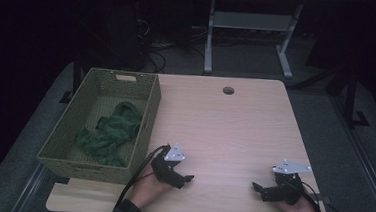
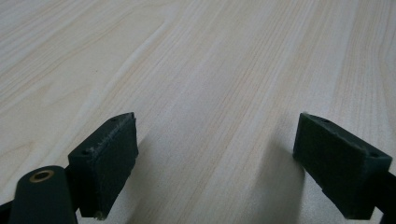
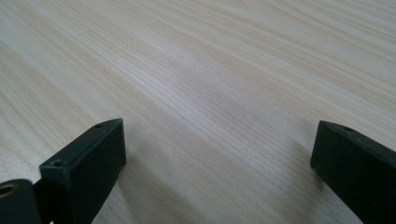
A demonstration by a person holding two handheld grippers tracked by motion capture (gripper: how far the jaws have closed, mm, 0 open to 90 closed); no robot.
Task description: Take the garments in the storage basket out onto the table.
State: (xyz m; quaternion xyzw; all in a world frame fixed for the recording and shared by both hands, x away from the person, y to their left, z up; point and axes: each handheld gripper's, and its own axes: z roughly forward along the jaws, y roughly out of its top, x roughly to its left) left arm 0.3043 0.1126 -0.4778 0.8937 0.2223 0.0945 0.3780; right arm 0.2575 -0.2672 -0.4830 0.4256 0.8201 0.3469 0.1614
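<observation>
While both rest low on the pale wood-grain table (image 1: 235,124), the left gripper (image 1: 187,178) and right gripper (image 1: 256,187) stand with their blocky, matte black jaws spread wide, nothing between them. Just left of the left gripper sits a rectangular woven green basket (image 1: 147,118) holding a crumpled green cloth (image 1: 110,133).

Green cloth (image 1: 110,133) in olive woven basket (image 1: 147,123) on pale wood-grain table (image 1: 235,124)
</observation>
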